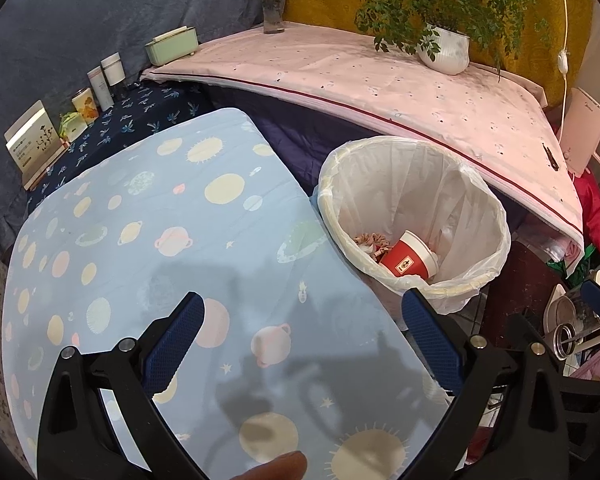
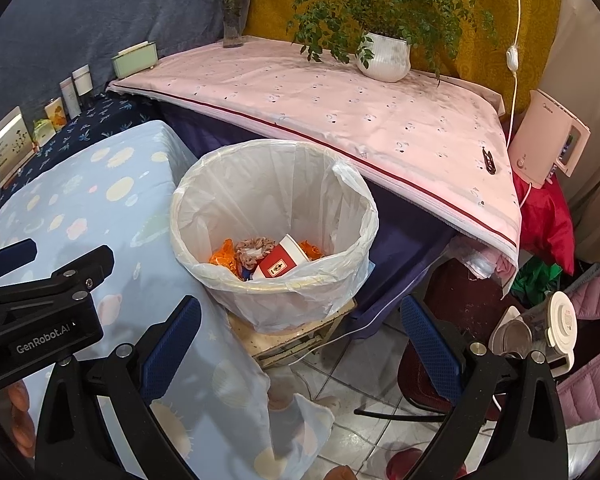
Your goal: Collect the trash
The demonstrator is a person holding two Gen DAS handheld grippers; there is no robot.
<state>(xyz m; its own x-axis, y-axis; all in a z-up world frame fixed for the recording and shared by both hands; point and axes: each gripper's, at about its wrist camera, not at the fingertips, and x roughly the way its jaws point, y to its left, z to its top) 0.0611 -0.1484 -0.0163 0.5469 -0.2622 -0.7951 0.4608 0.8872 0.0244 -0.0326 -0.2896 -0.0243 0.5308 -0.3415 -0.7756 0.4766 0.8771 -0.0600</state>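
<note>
Left gripper [image 1: 303, 312] and right gripper [image 2: 300, 314] wide open, apparently empty, near the lined bin [image 2: 204, 216].

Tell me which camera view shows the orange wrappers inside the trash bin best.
The right wrist view: the orange wrappers lie visible beside the red paper cup. In the left wrist view the trash bin wall hides them.
</note>
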